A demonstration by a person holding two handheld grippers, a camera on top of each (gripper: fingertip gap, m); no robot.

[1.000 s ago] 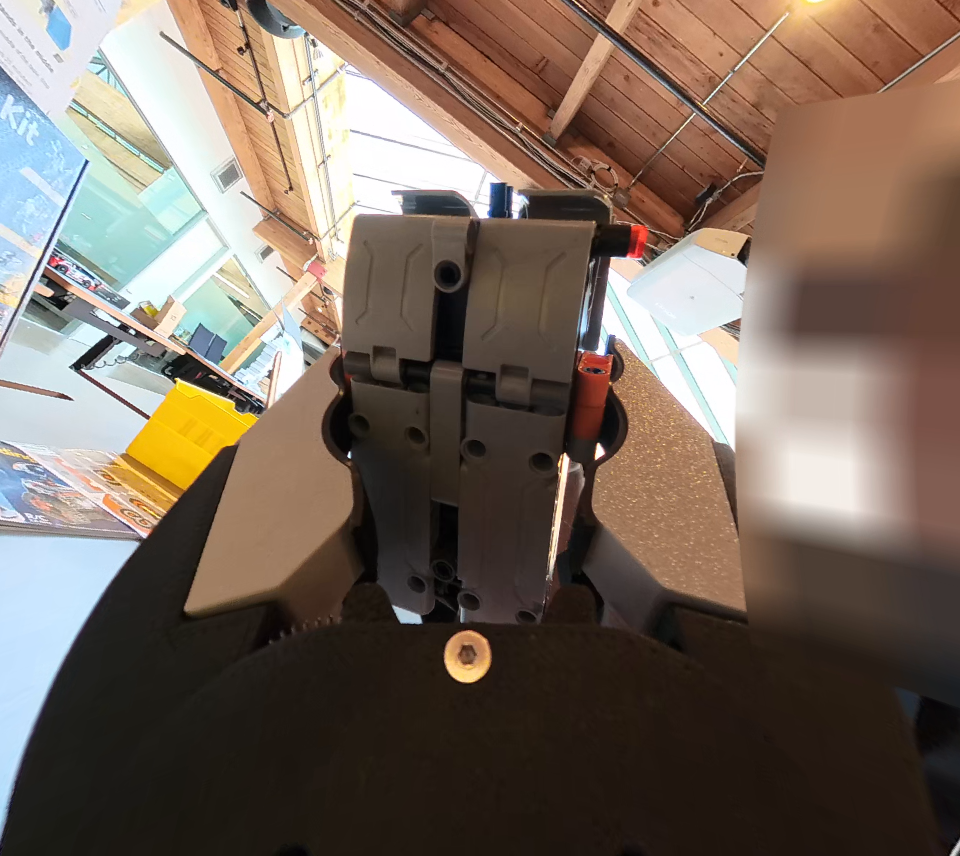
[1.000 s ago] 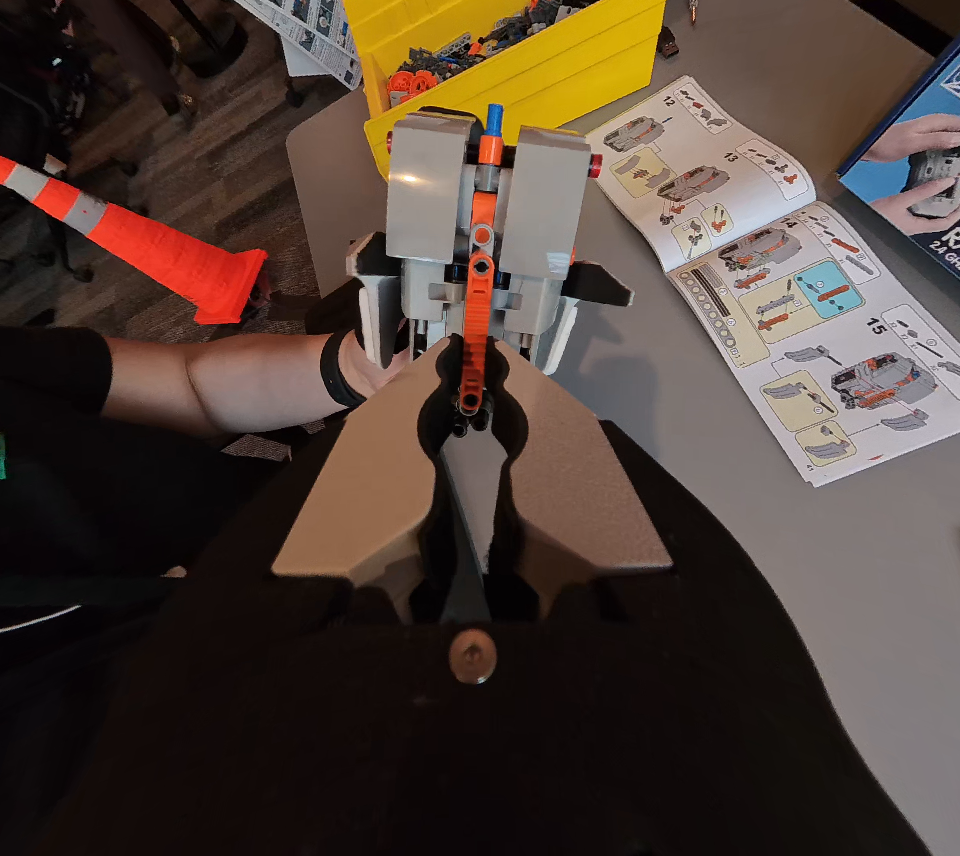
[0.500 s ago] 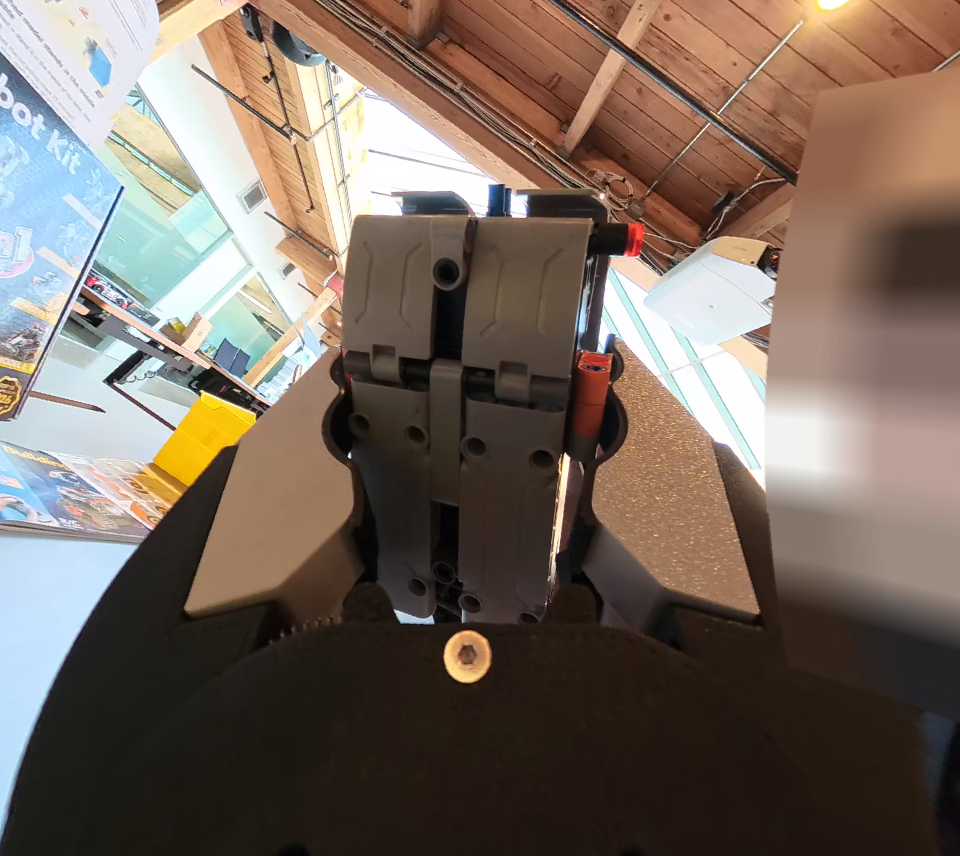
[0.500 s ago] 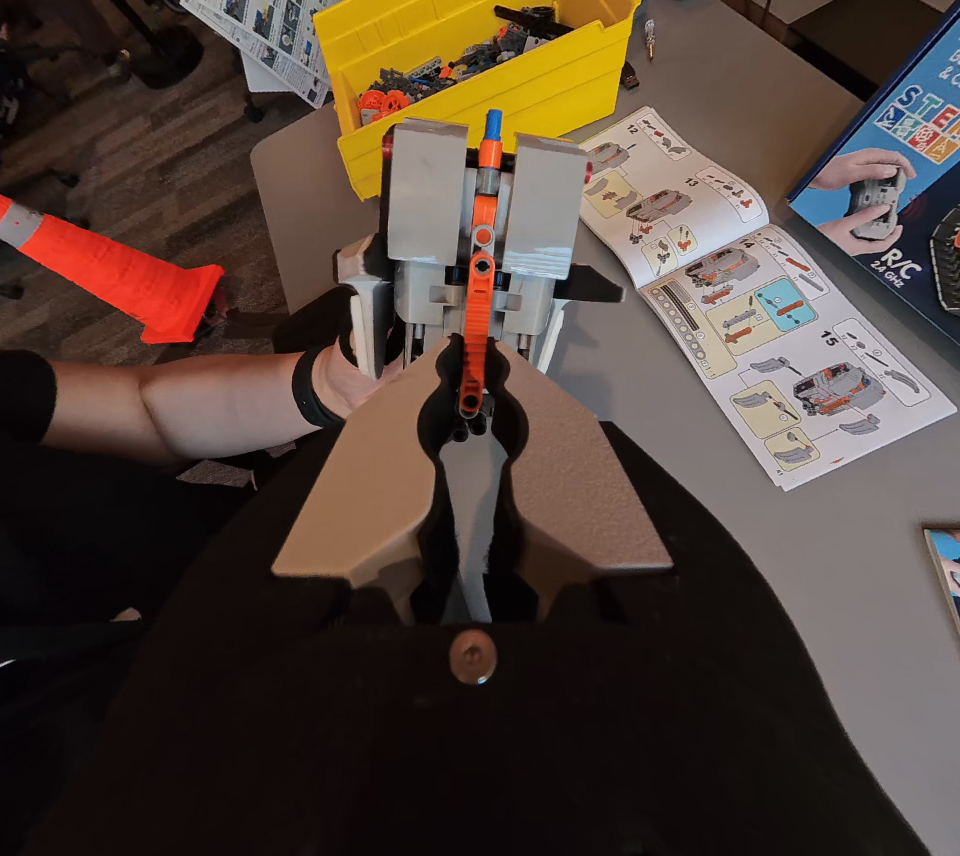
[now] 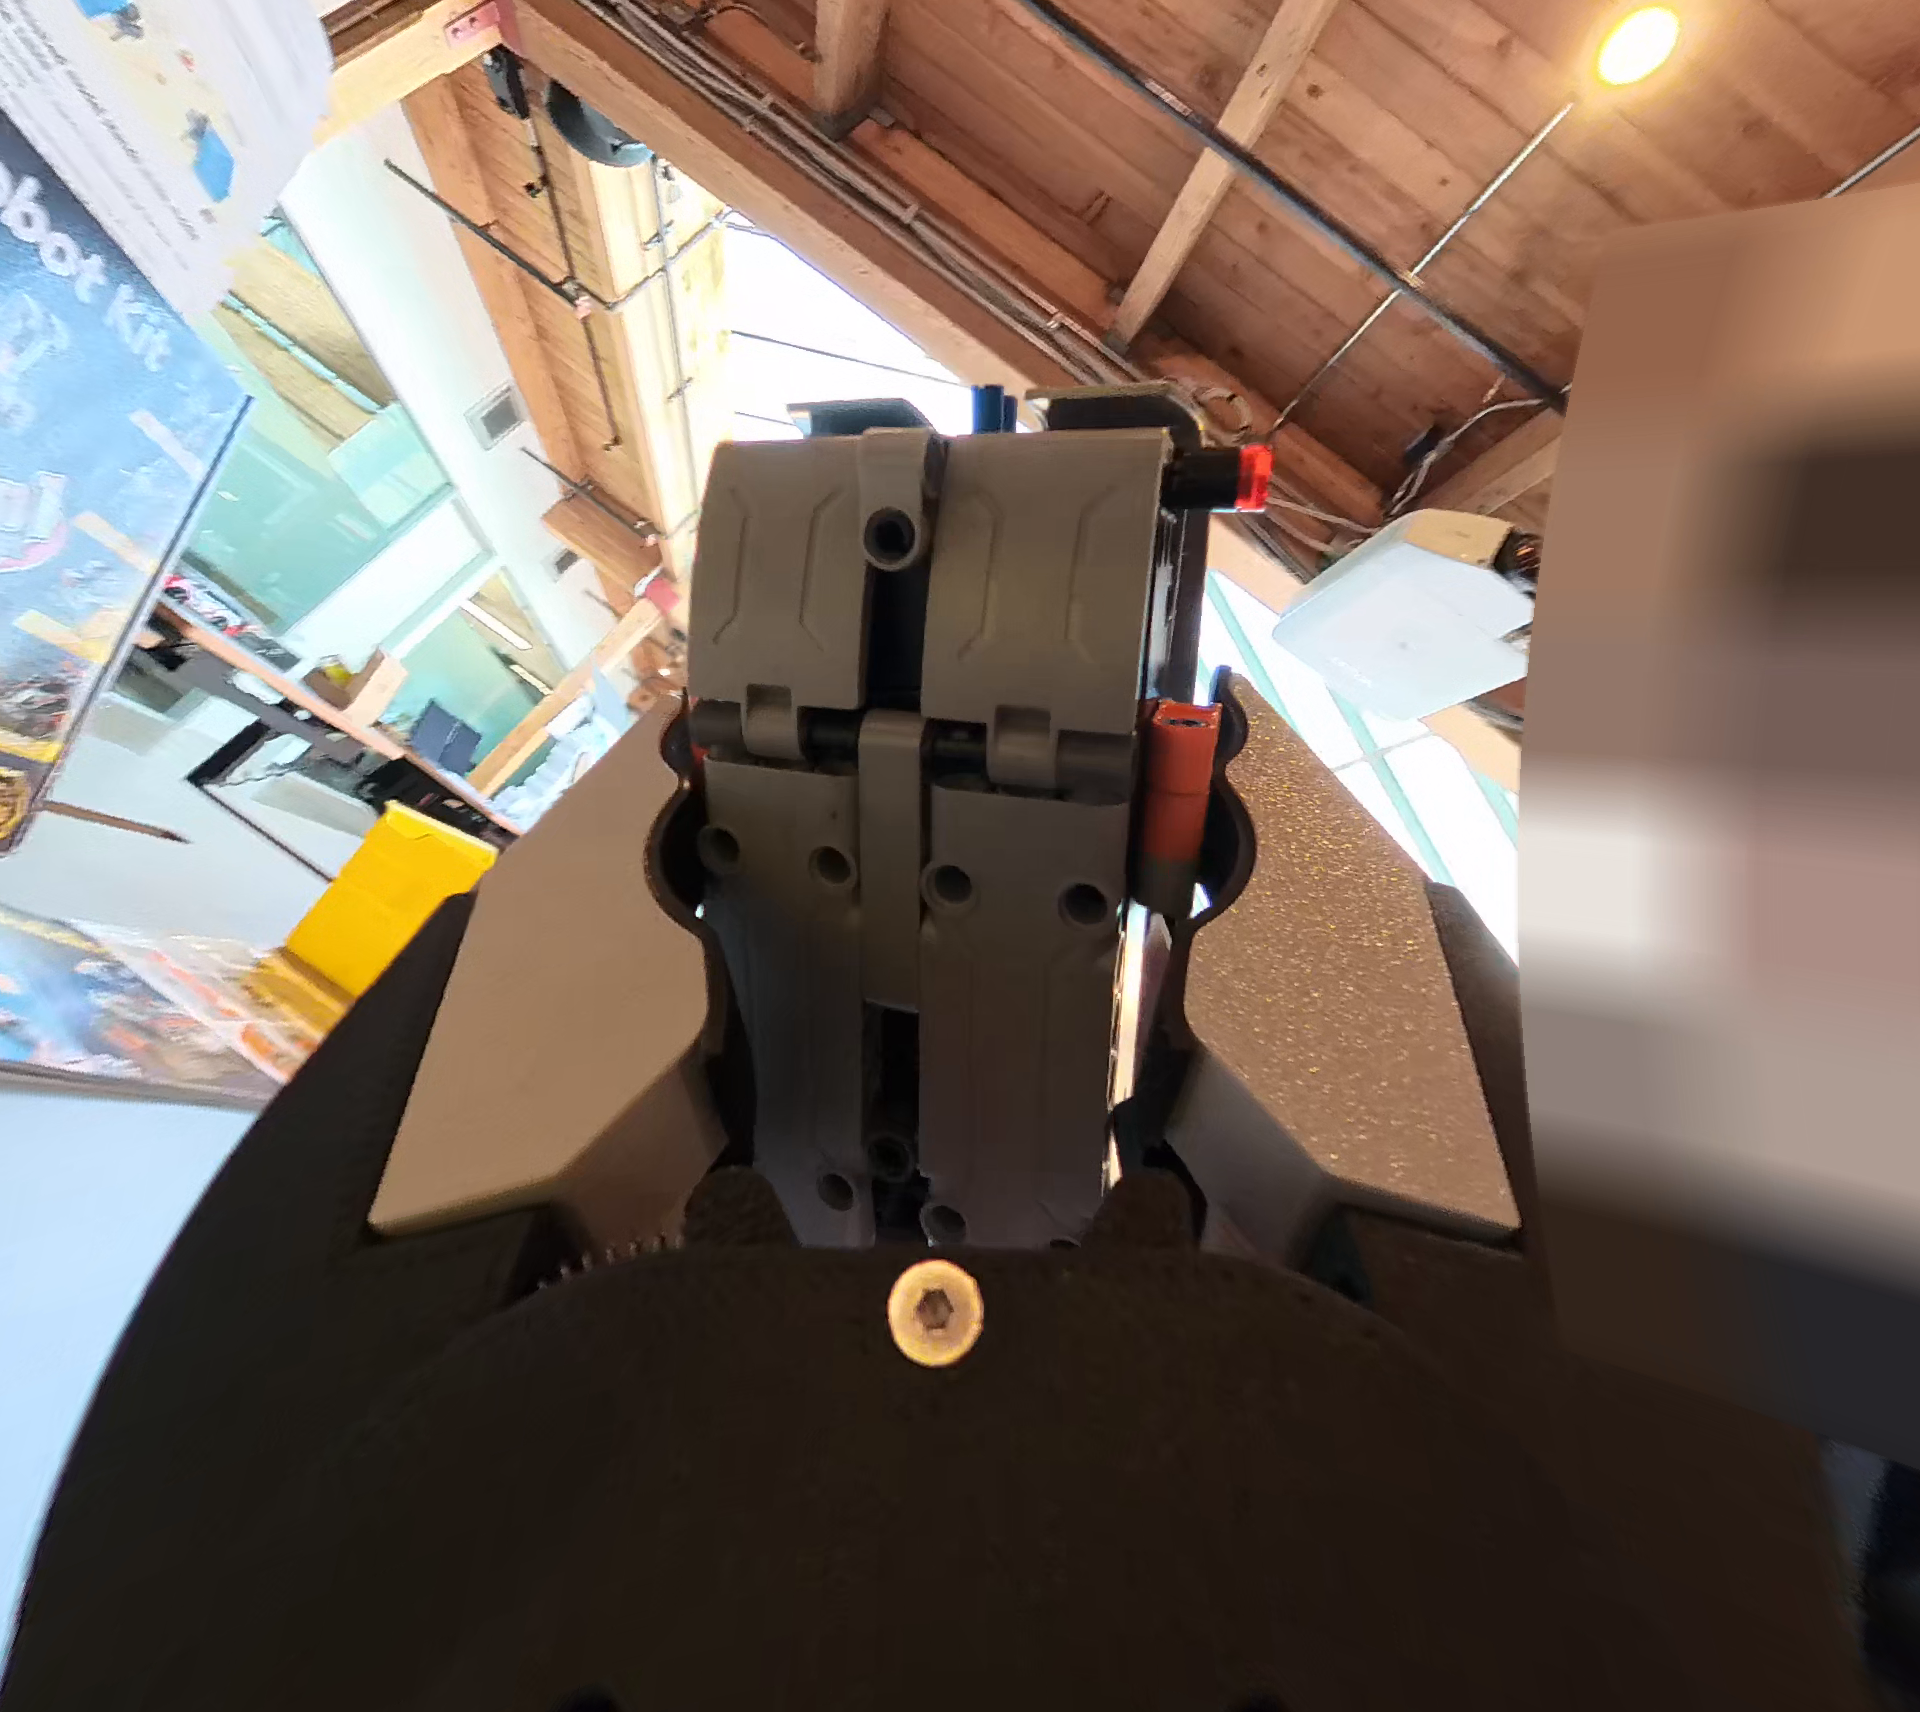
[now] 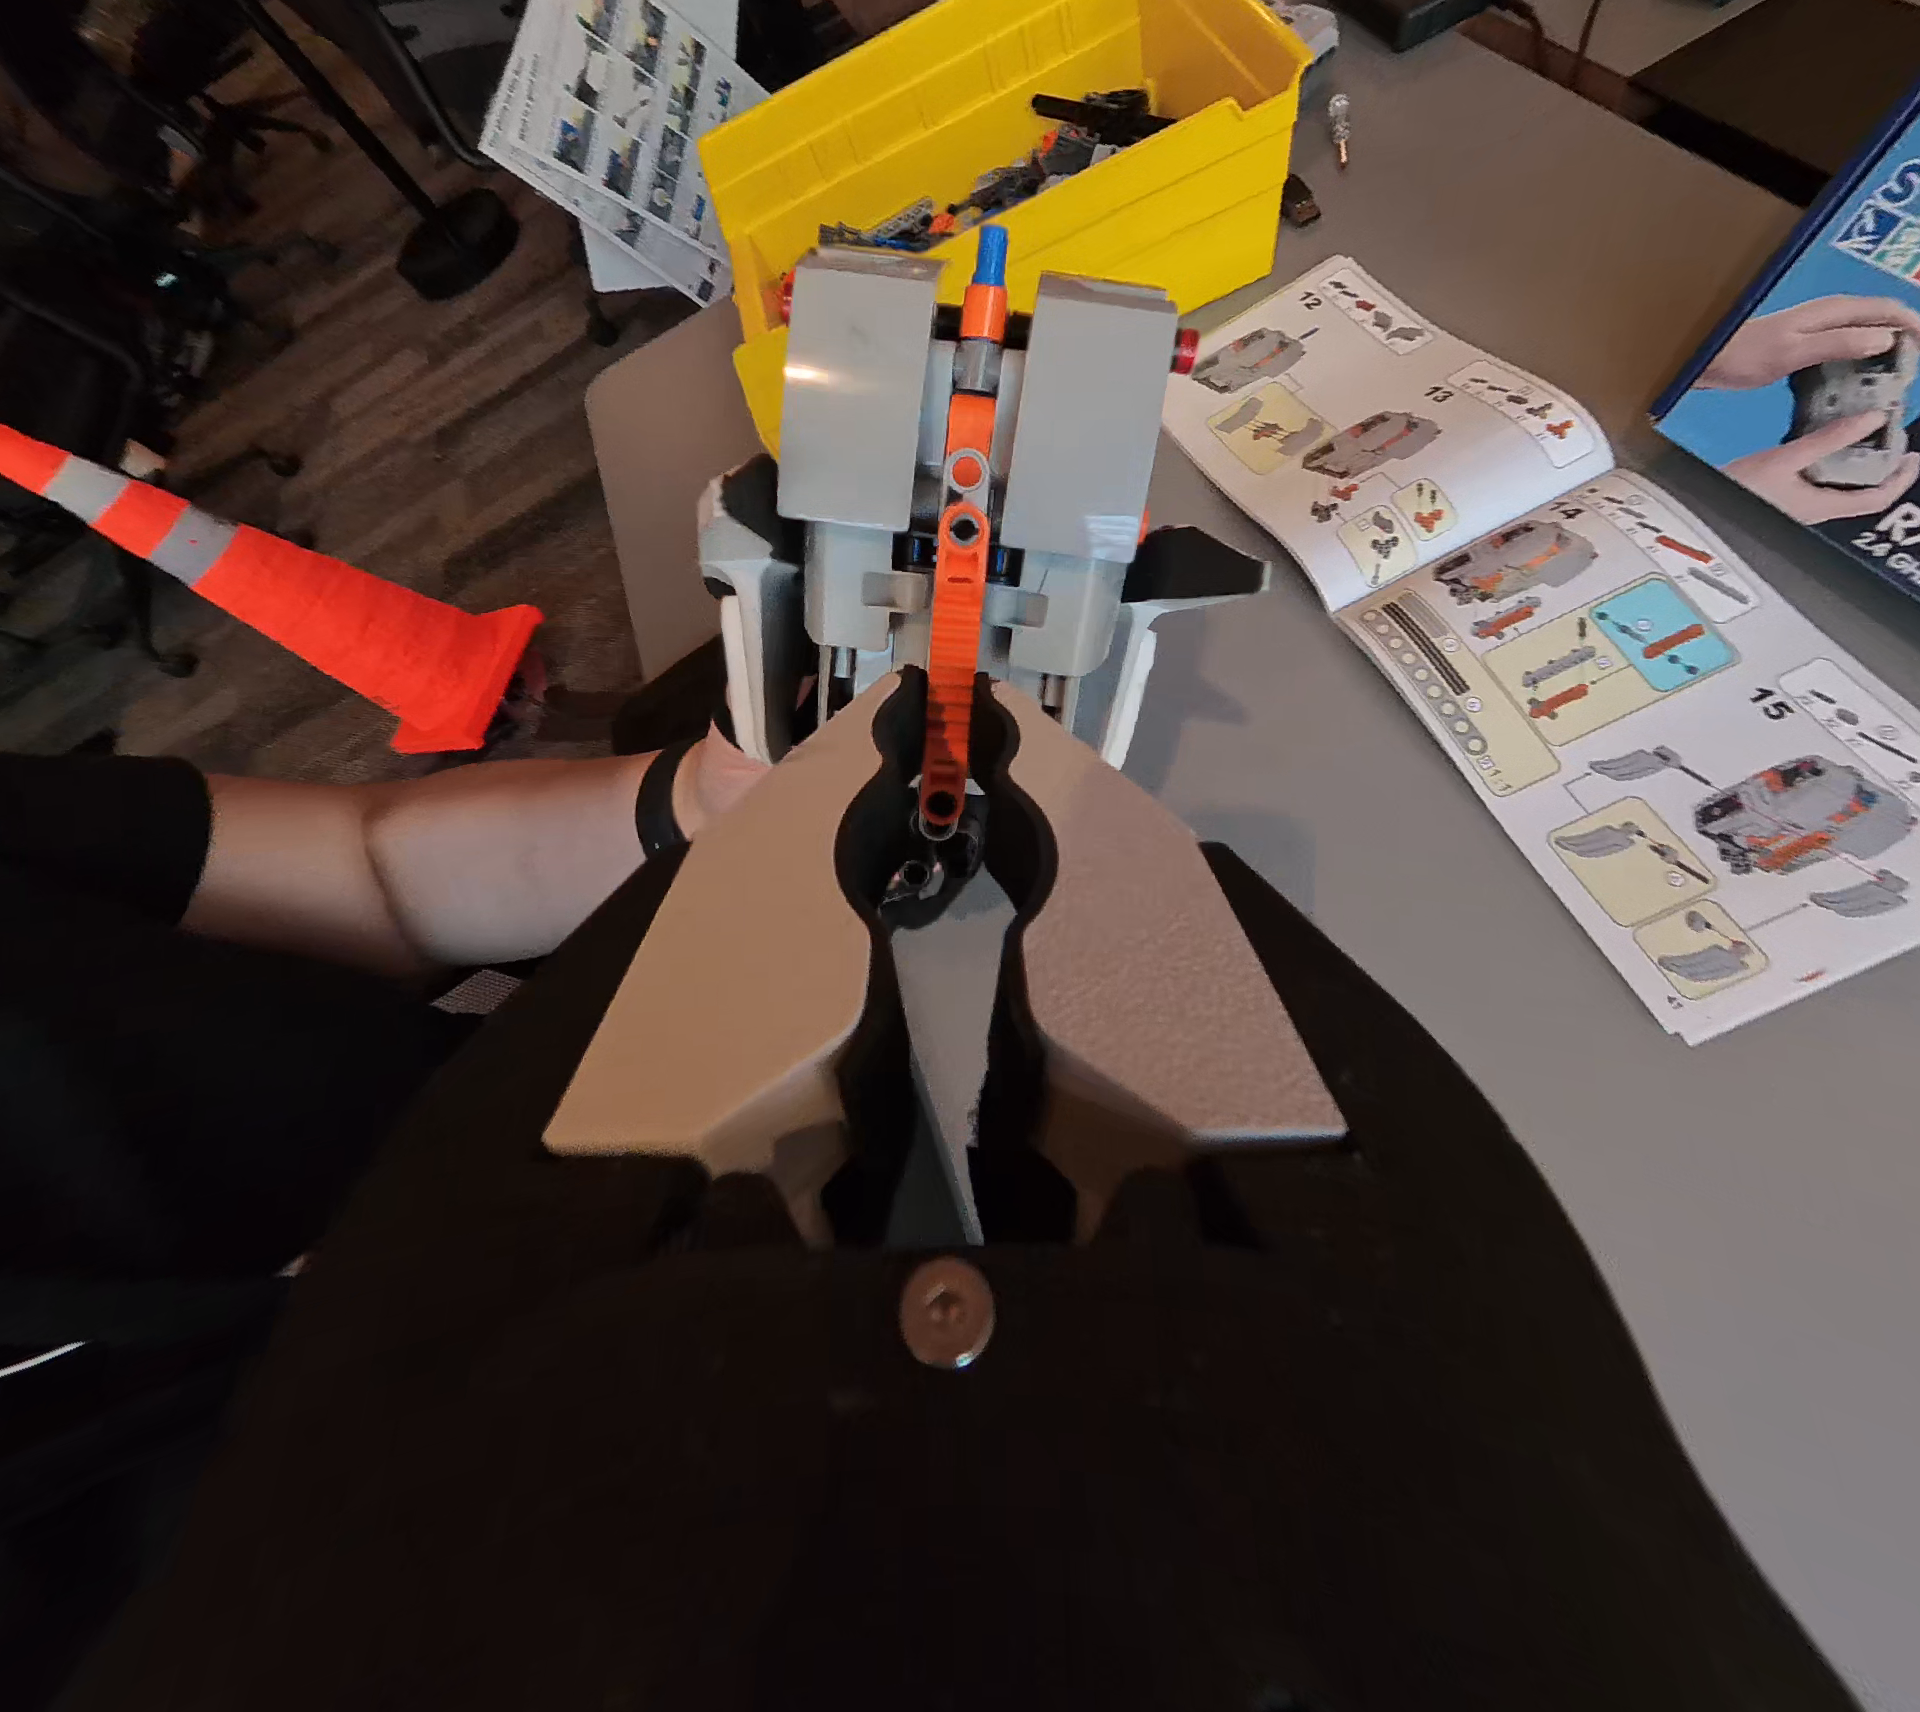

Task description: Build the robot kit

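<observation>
Your left gripper (image 5: 935, 841) has a broad, rounded black body with a grainy matte surface, one pale hex-socket screw (image 5: 934, 1329) at its centre, and two grey, angular fingers (image 5: 561, 1039) with black inner pads. Your right gripper (image 6: 948, 789) looks the same: black body, silver screw (image 6: 947, 1315), grey wedge-shaped fingers (image 6: 727, 976). You wear a black short sleeve (image 6: 94, 841) and a black wristband (image 6: 657, 798).
</observation>
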